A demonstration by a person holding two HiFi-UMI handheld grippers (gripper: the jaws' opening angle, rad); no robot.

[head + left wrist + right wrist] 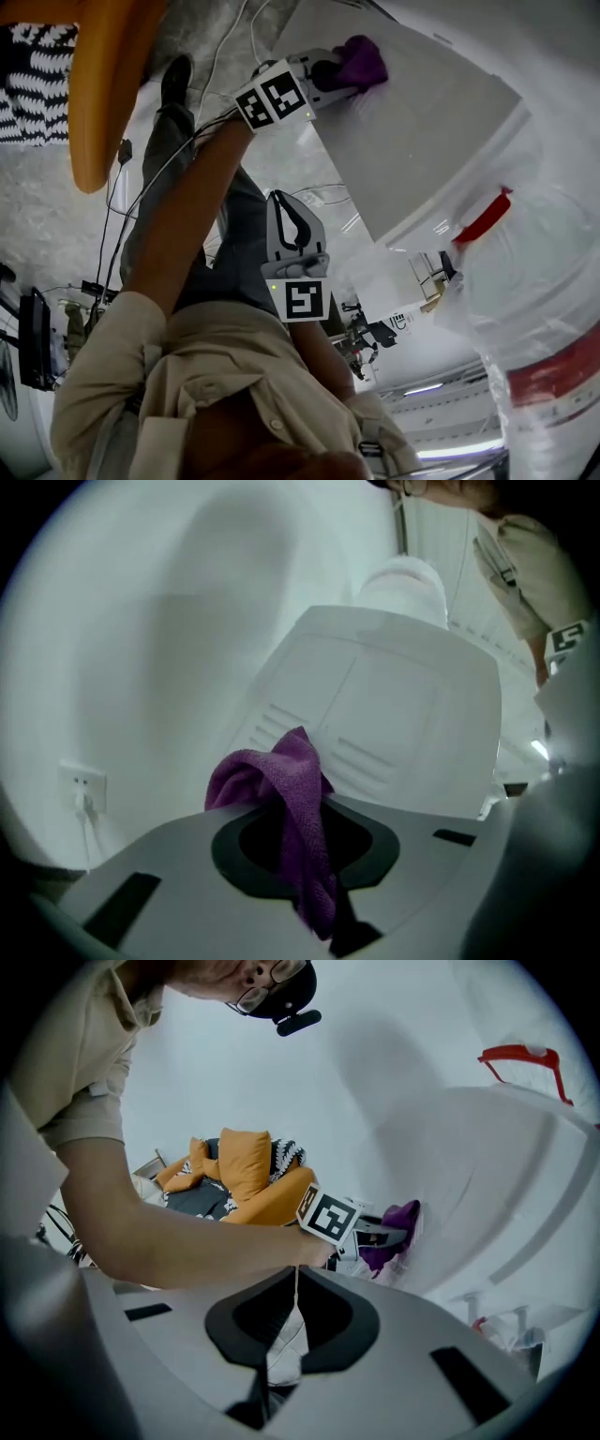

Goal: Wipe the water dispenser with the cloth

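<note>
I am holding the left gripper (330, 75) up against the white water dispenser (427, 141), and its jaws are clamping down on the purple cloth (361, 61), with only the thickness of the fabric between them. In the left gripper view the cloth (281, 785) is bunching above the jaws and hanging down through the gap, with the dispenser's ribbed panel (394, 700) right behind it. The bunched end of the cloth is touching the flat white side of the dispenser near that panel's upper edge in the head view. The right gripper (289, 208) is hanging lower, well apart from the dispenser, near my shirt. In the right gripper view its jaws (289, 1307) are meeting along a thin seam and gripping nothing. That view is also showing the left gripper (375, 1234) with the cloth (401, 1227) against the dispenser (487, 1176), and orange cushions (246, 1180) are lying behind my arm.
</note>
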